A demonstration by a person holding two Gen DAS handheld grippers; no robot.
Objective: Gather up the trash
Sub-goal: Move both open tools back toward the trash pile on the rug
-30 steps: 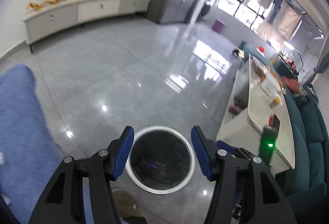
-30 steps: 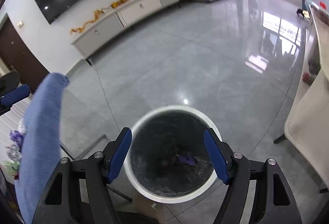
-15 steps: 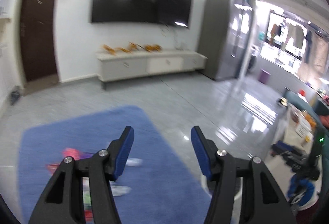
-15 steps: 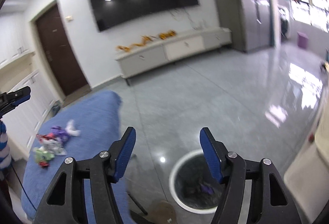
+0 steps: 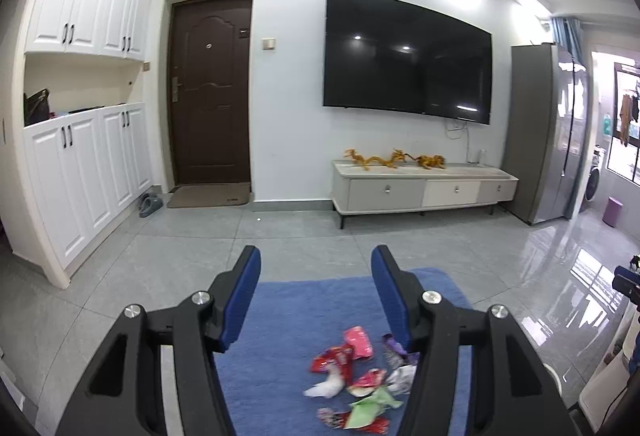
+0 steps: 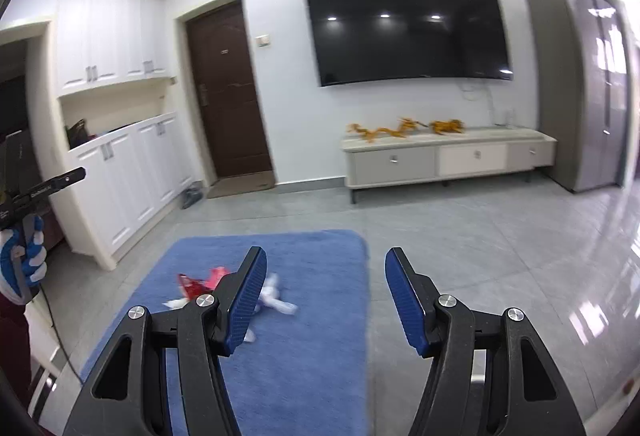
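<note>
A pile of crumpled wrappers point(image 5: 360, 376), red, pink, green, white and purple, lies on a blue mat point(image 5: 280, 316). My left gripper point(image 5: 316, 296) hangs open above the mat, short of the pile, with nothing between its blue pads. In the right wrist view the wrappers point(image 6: 200, 282) lie on the mat point(image 6: 320, 356) to the left, partly hidden behind the left finger. My right gripper point(image 6: 326, 300) is open and empty, raised over the mat's right part. The left gripper point(image 6: 52, 183), held by a gloved hand point(image 6: 20, 264), shows at that view's left edge.
Glossy grey floor tiles point(image 6: 500, 256) surround the mat. A low TV cabinet point(image 5: 420, 191) and a wall-mounted TV point(image 5: 408, 55) stand ahead. A dark door point(image 5: 212, 95) and white cupboards point(image 5: 84, 171) are to the left, a grey fridge point(image 5: 544, 135) to the right.
Both grippers have lifted and swung away from the white-rimmed bin on the floor toward the blue mat with the wrappers. The right jaws have narrowed slightly.
</note>
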